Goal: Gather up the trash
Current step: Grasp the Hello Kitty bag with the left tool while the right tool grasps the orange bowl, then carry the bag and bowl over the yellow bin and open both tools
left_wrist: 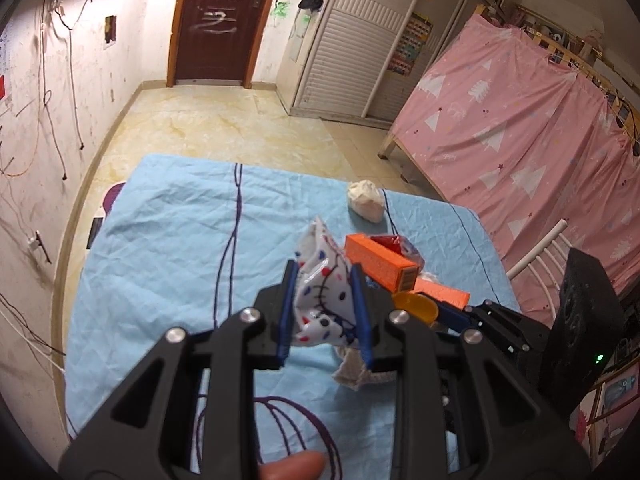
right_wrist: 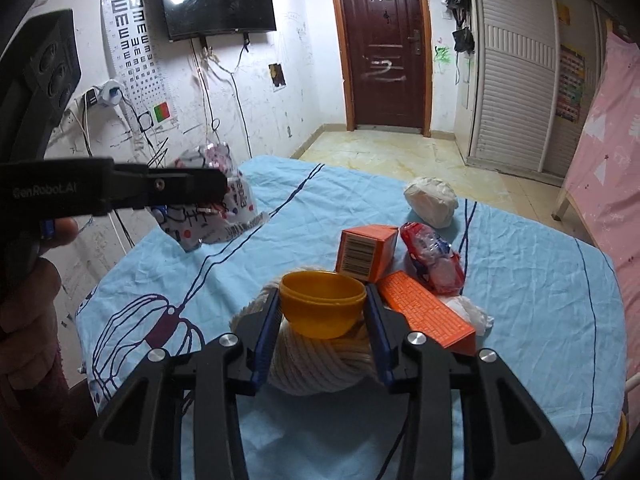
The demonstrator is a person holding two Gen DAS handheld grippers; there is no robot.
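Yellow plastic sits between our right tongs (right_wrist: pixel 323 312): the cup half (right_wrist: pixel 322 304), atop a rope ball (right_wrist: pixel 316 364), pads at its sides. We should squeeze gently and lift straight. Beyond lie two orange boxes (right_wrist: pixel 366 254), a red wrapper (right_wrist: pixel 432 260) and a white wad (right_wrist: pixel 431 201) on the tabletop (right_wrist: pixel 520 280). Our left tongs (left_wrist: pixel 326 300), off to the left, pinch a printed bag (left_wrist: pixel 324 292).

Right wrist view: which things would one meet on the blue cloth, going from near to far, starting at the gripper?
right gripper → yellow cup between its pads → upright orange box → crumpled white paper ball.
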